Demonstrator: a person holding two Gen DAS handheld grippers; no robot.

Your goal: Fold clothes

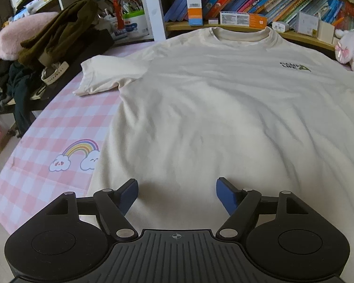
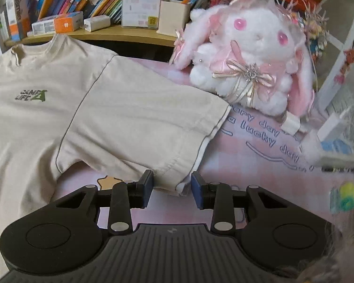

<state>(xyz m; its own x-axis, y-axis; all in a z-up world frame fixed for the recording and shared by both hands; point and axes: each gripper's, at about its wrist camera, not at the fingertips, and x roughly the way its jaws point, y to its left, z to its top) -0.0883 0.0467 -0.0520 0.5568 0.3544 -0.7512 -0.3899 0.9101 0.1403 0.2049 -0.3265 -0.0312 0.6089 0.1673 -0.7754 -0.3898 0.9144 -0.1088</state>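
Note:
A cream T-shirt (image 1: 212, 106) lies spread face up on a pink checked cloth (image 1: 59, 122), collar at the far side, with a small green logo (image 1: 295, 67) on the chest. My left gripper (image 1: 177, 193) hovers open over the shirt's lower part, with nothing between its blue pads. In the right wrist view the same T-shirt (image 2: 35, 122) has its sleeve (image 2: 141, 122) stretched out flat. The right gripper (image 2: 171, 186) stands at the sleeve's near hem corner. That corner lies between the pads, which do not visibly pinch it.
A pile of dark and olive clothes (image 1: 59, 30) sits at the left edge. A shelf of books and boxes (image 1: 247, 0) runs along the back. A white and pink plush rabbit (image 2: 252, 66) sits just beyond the sleeve, with white plugs and cables (image 2: 330, 129) to its right.

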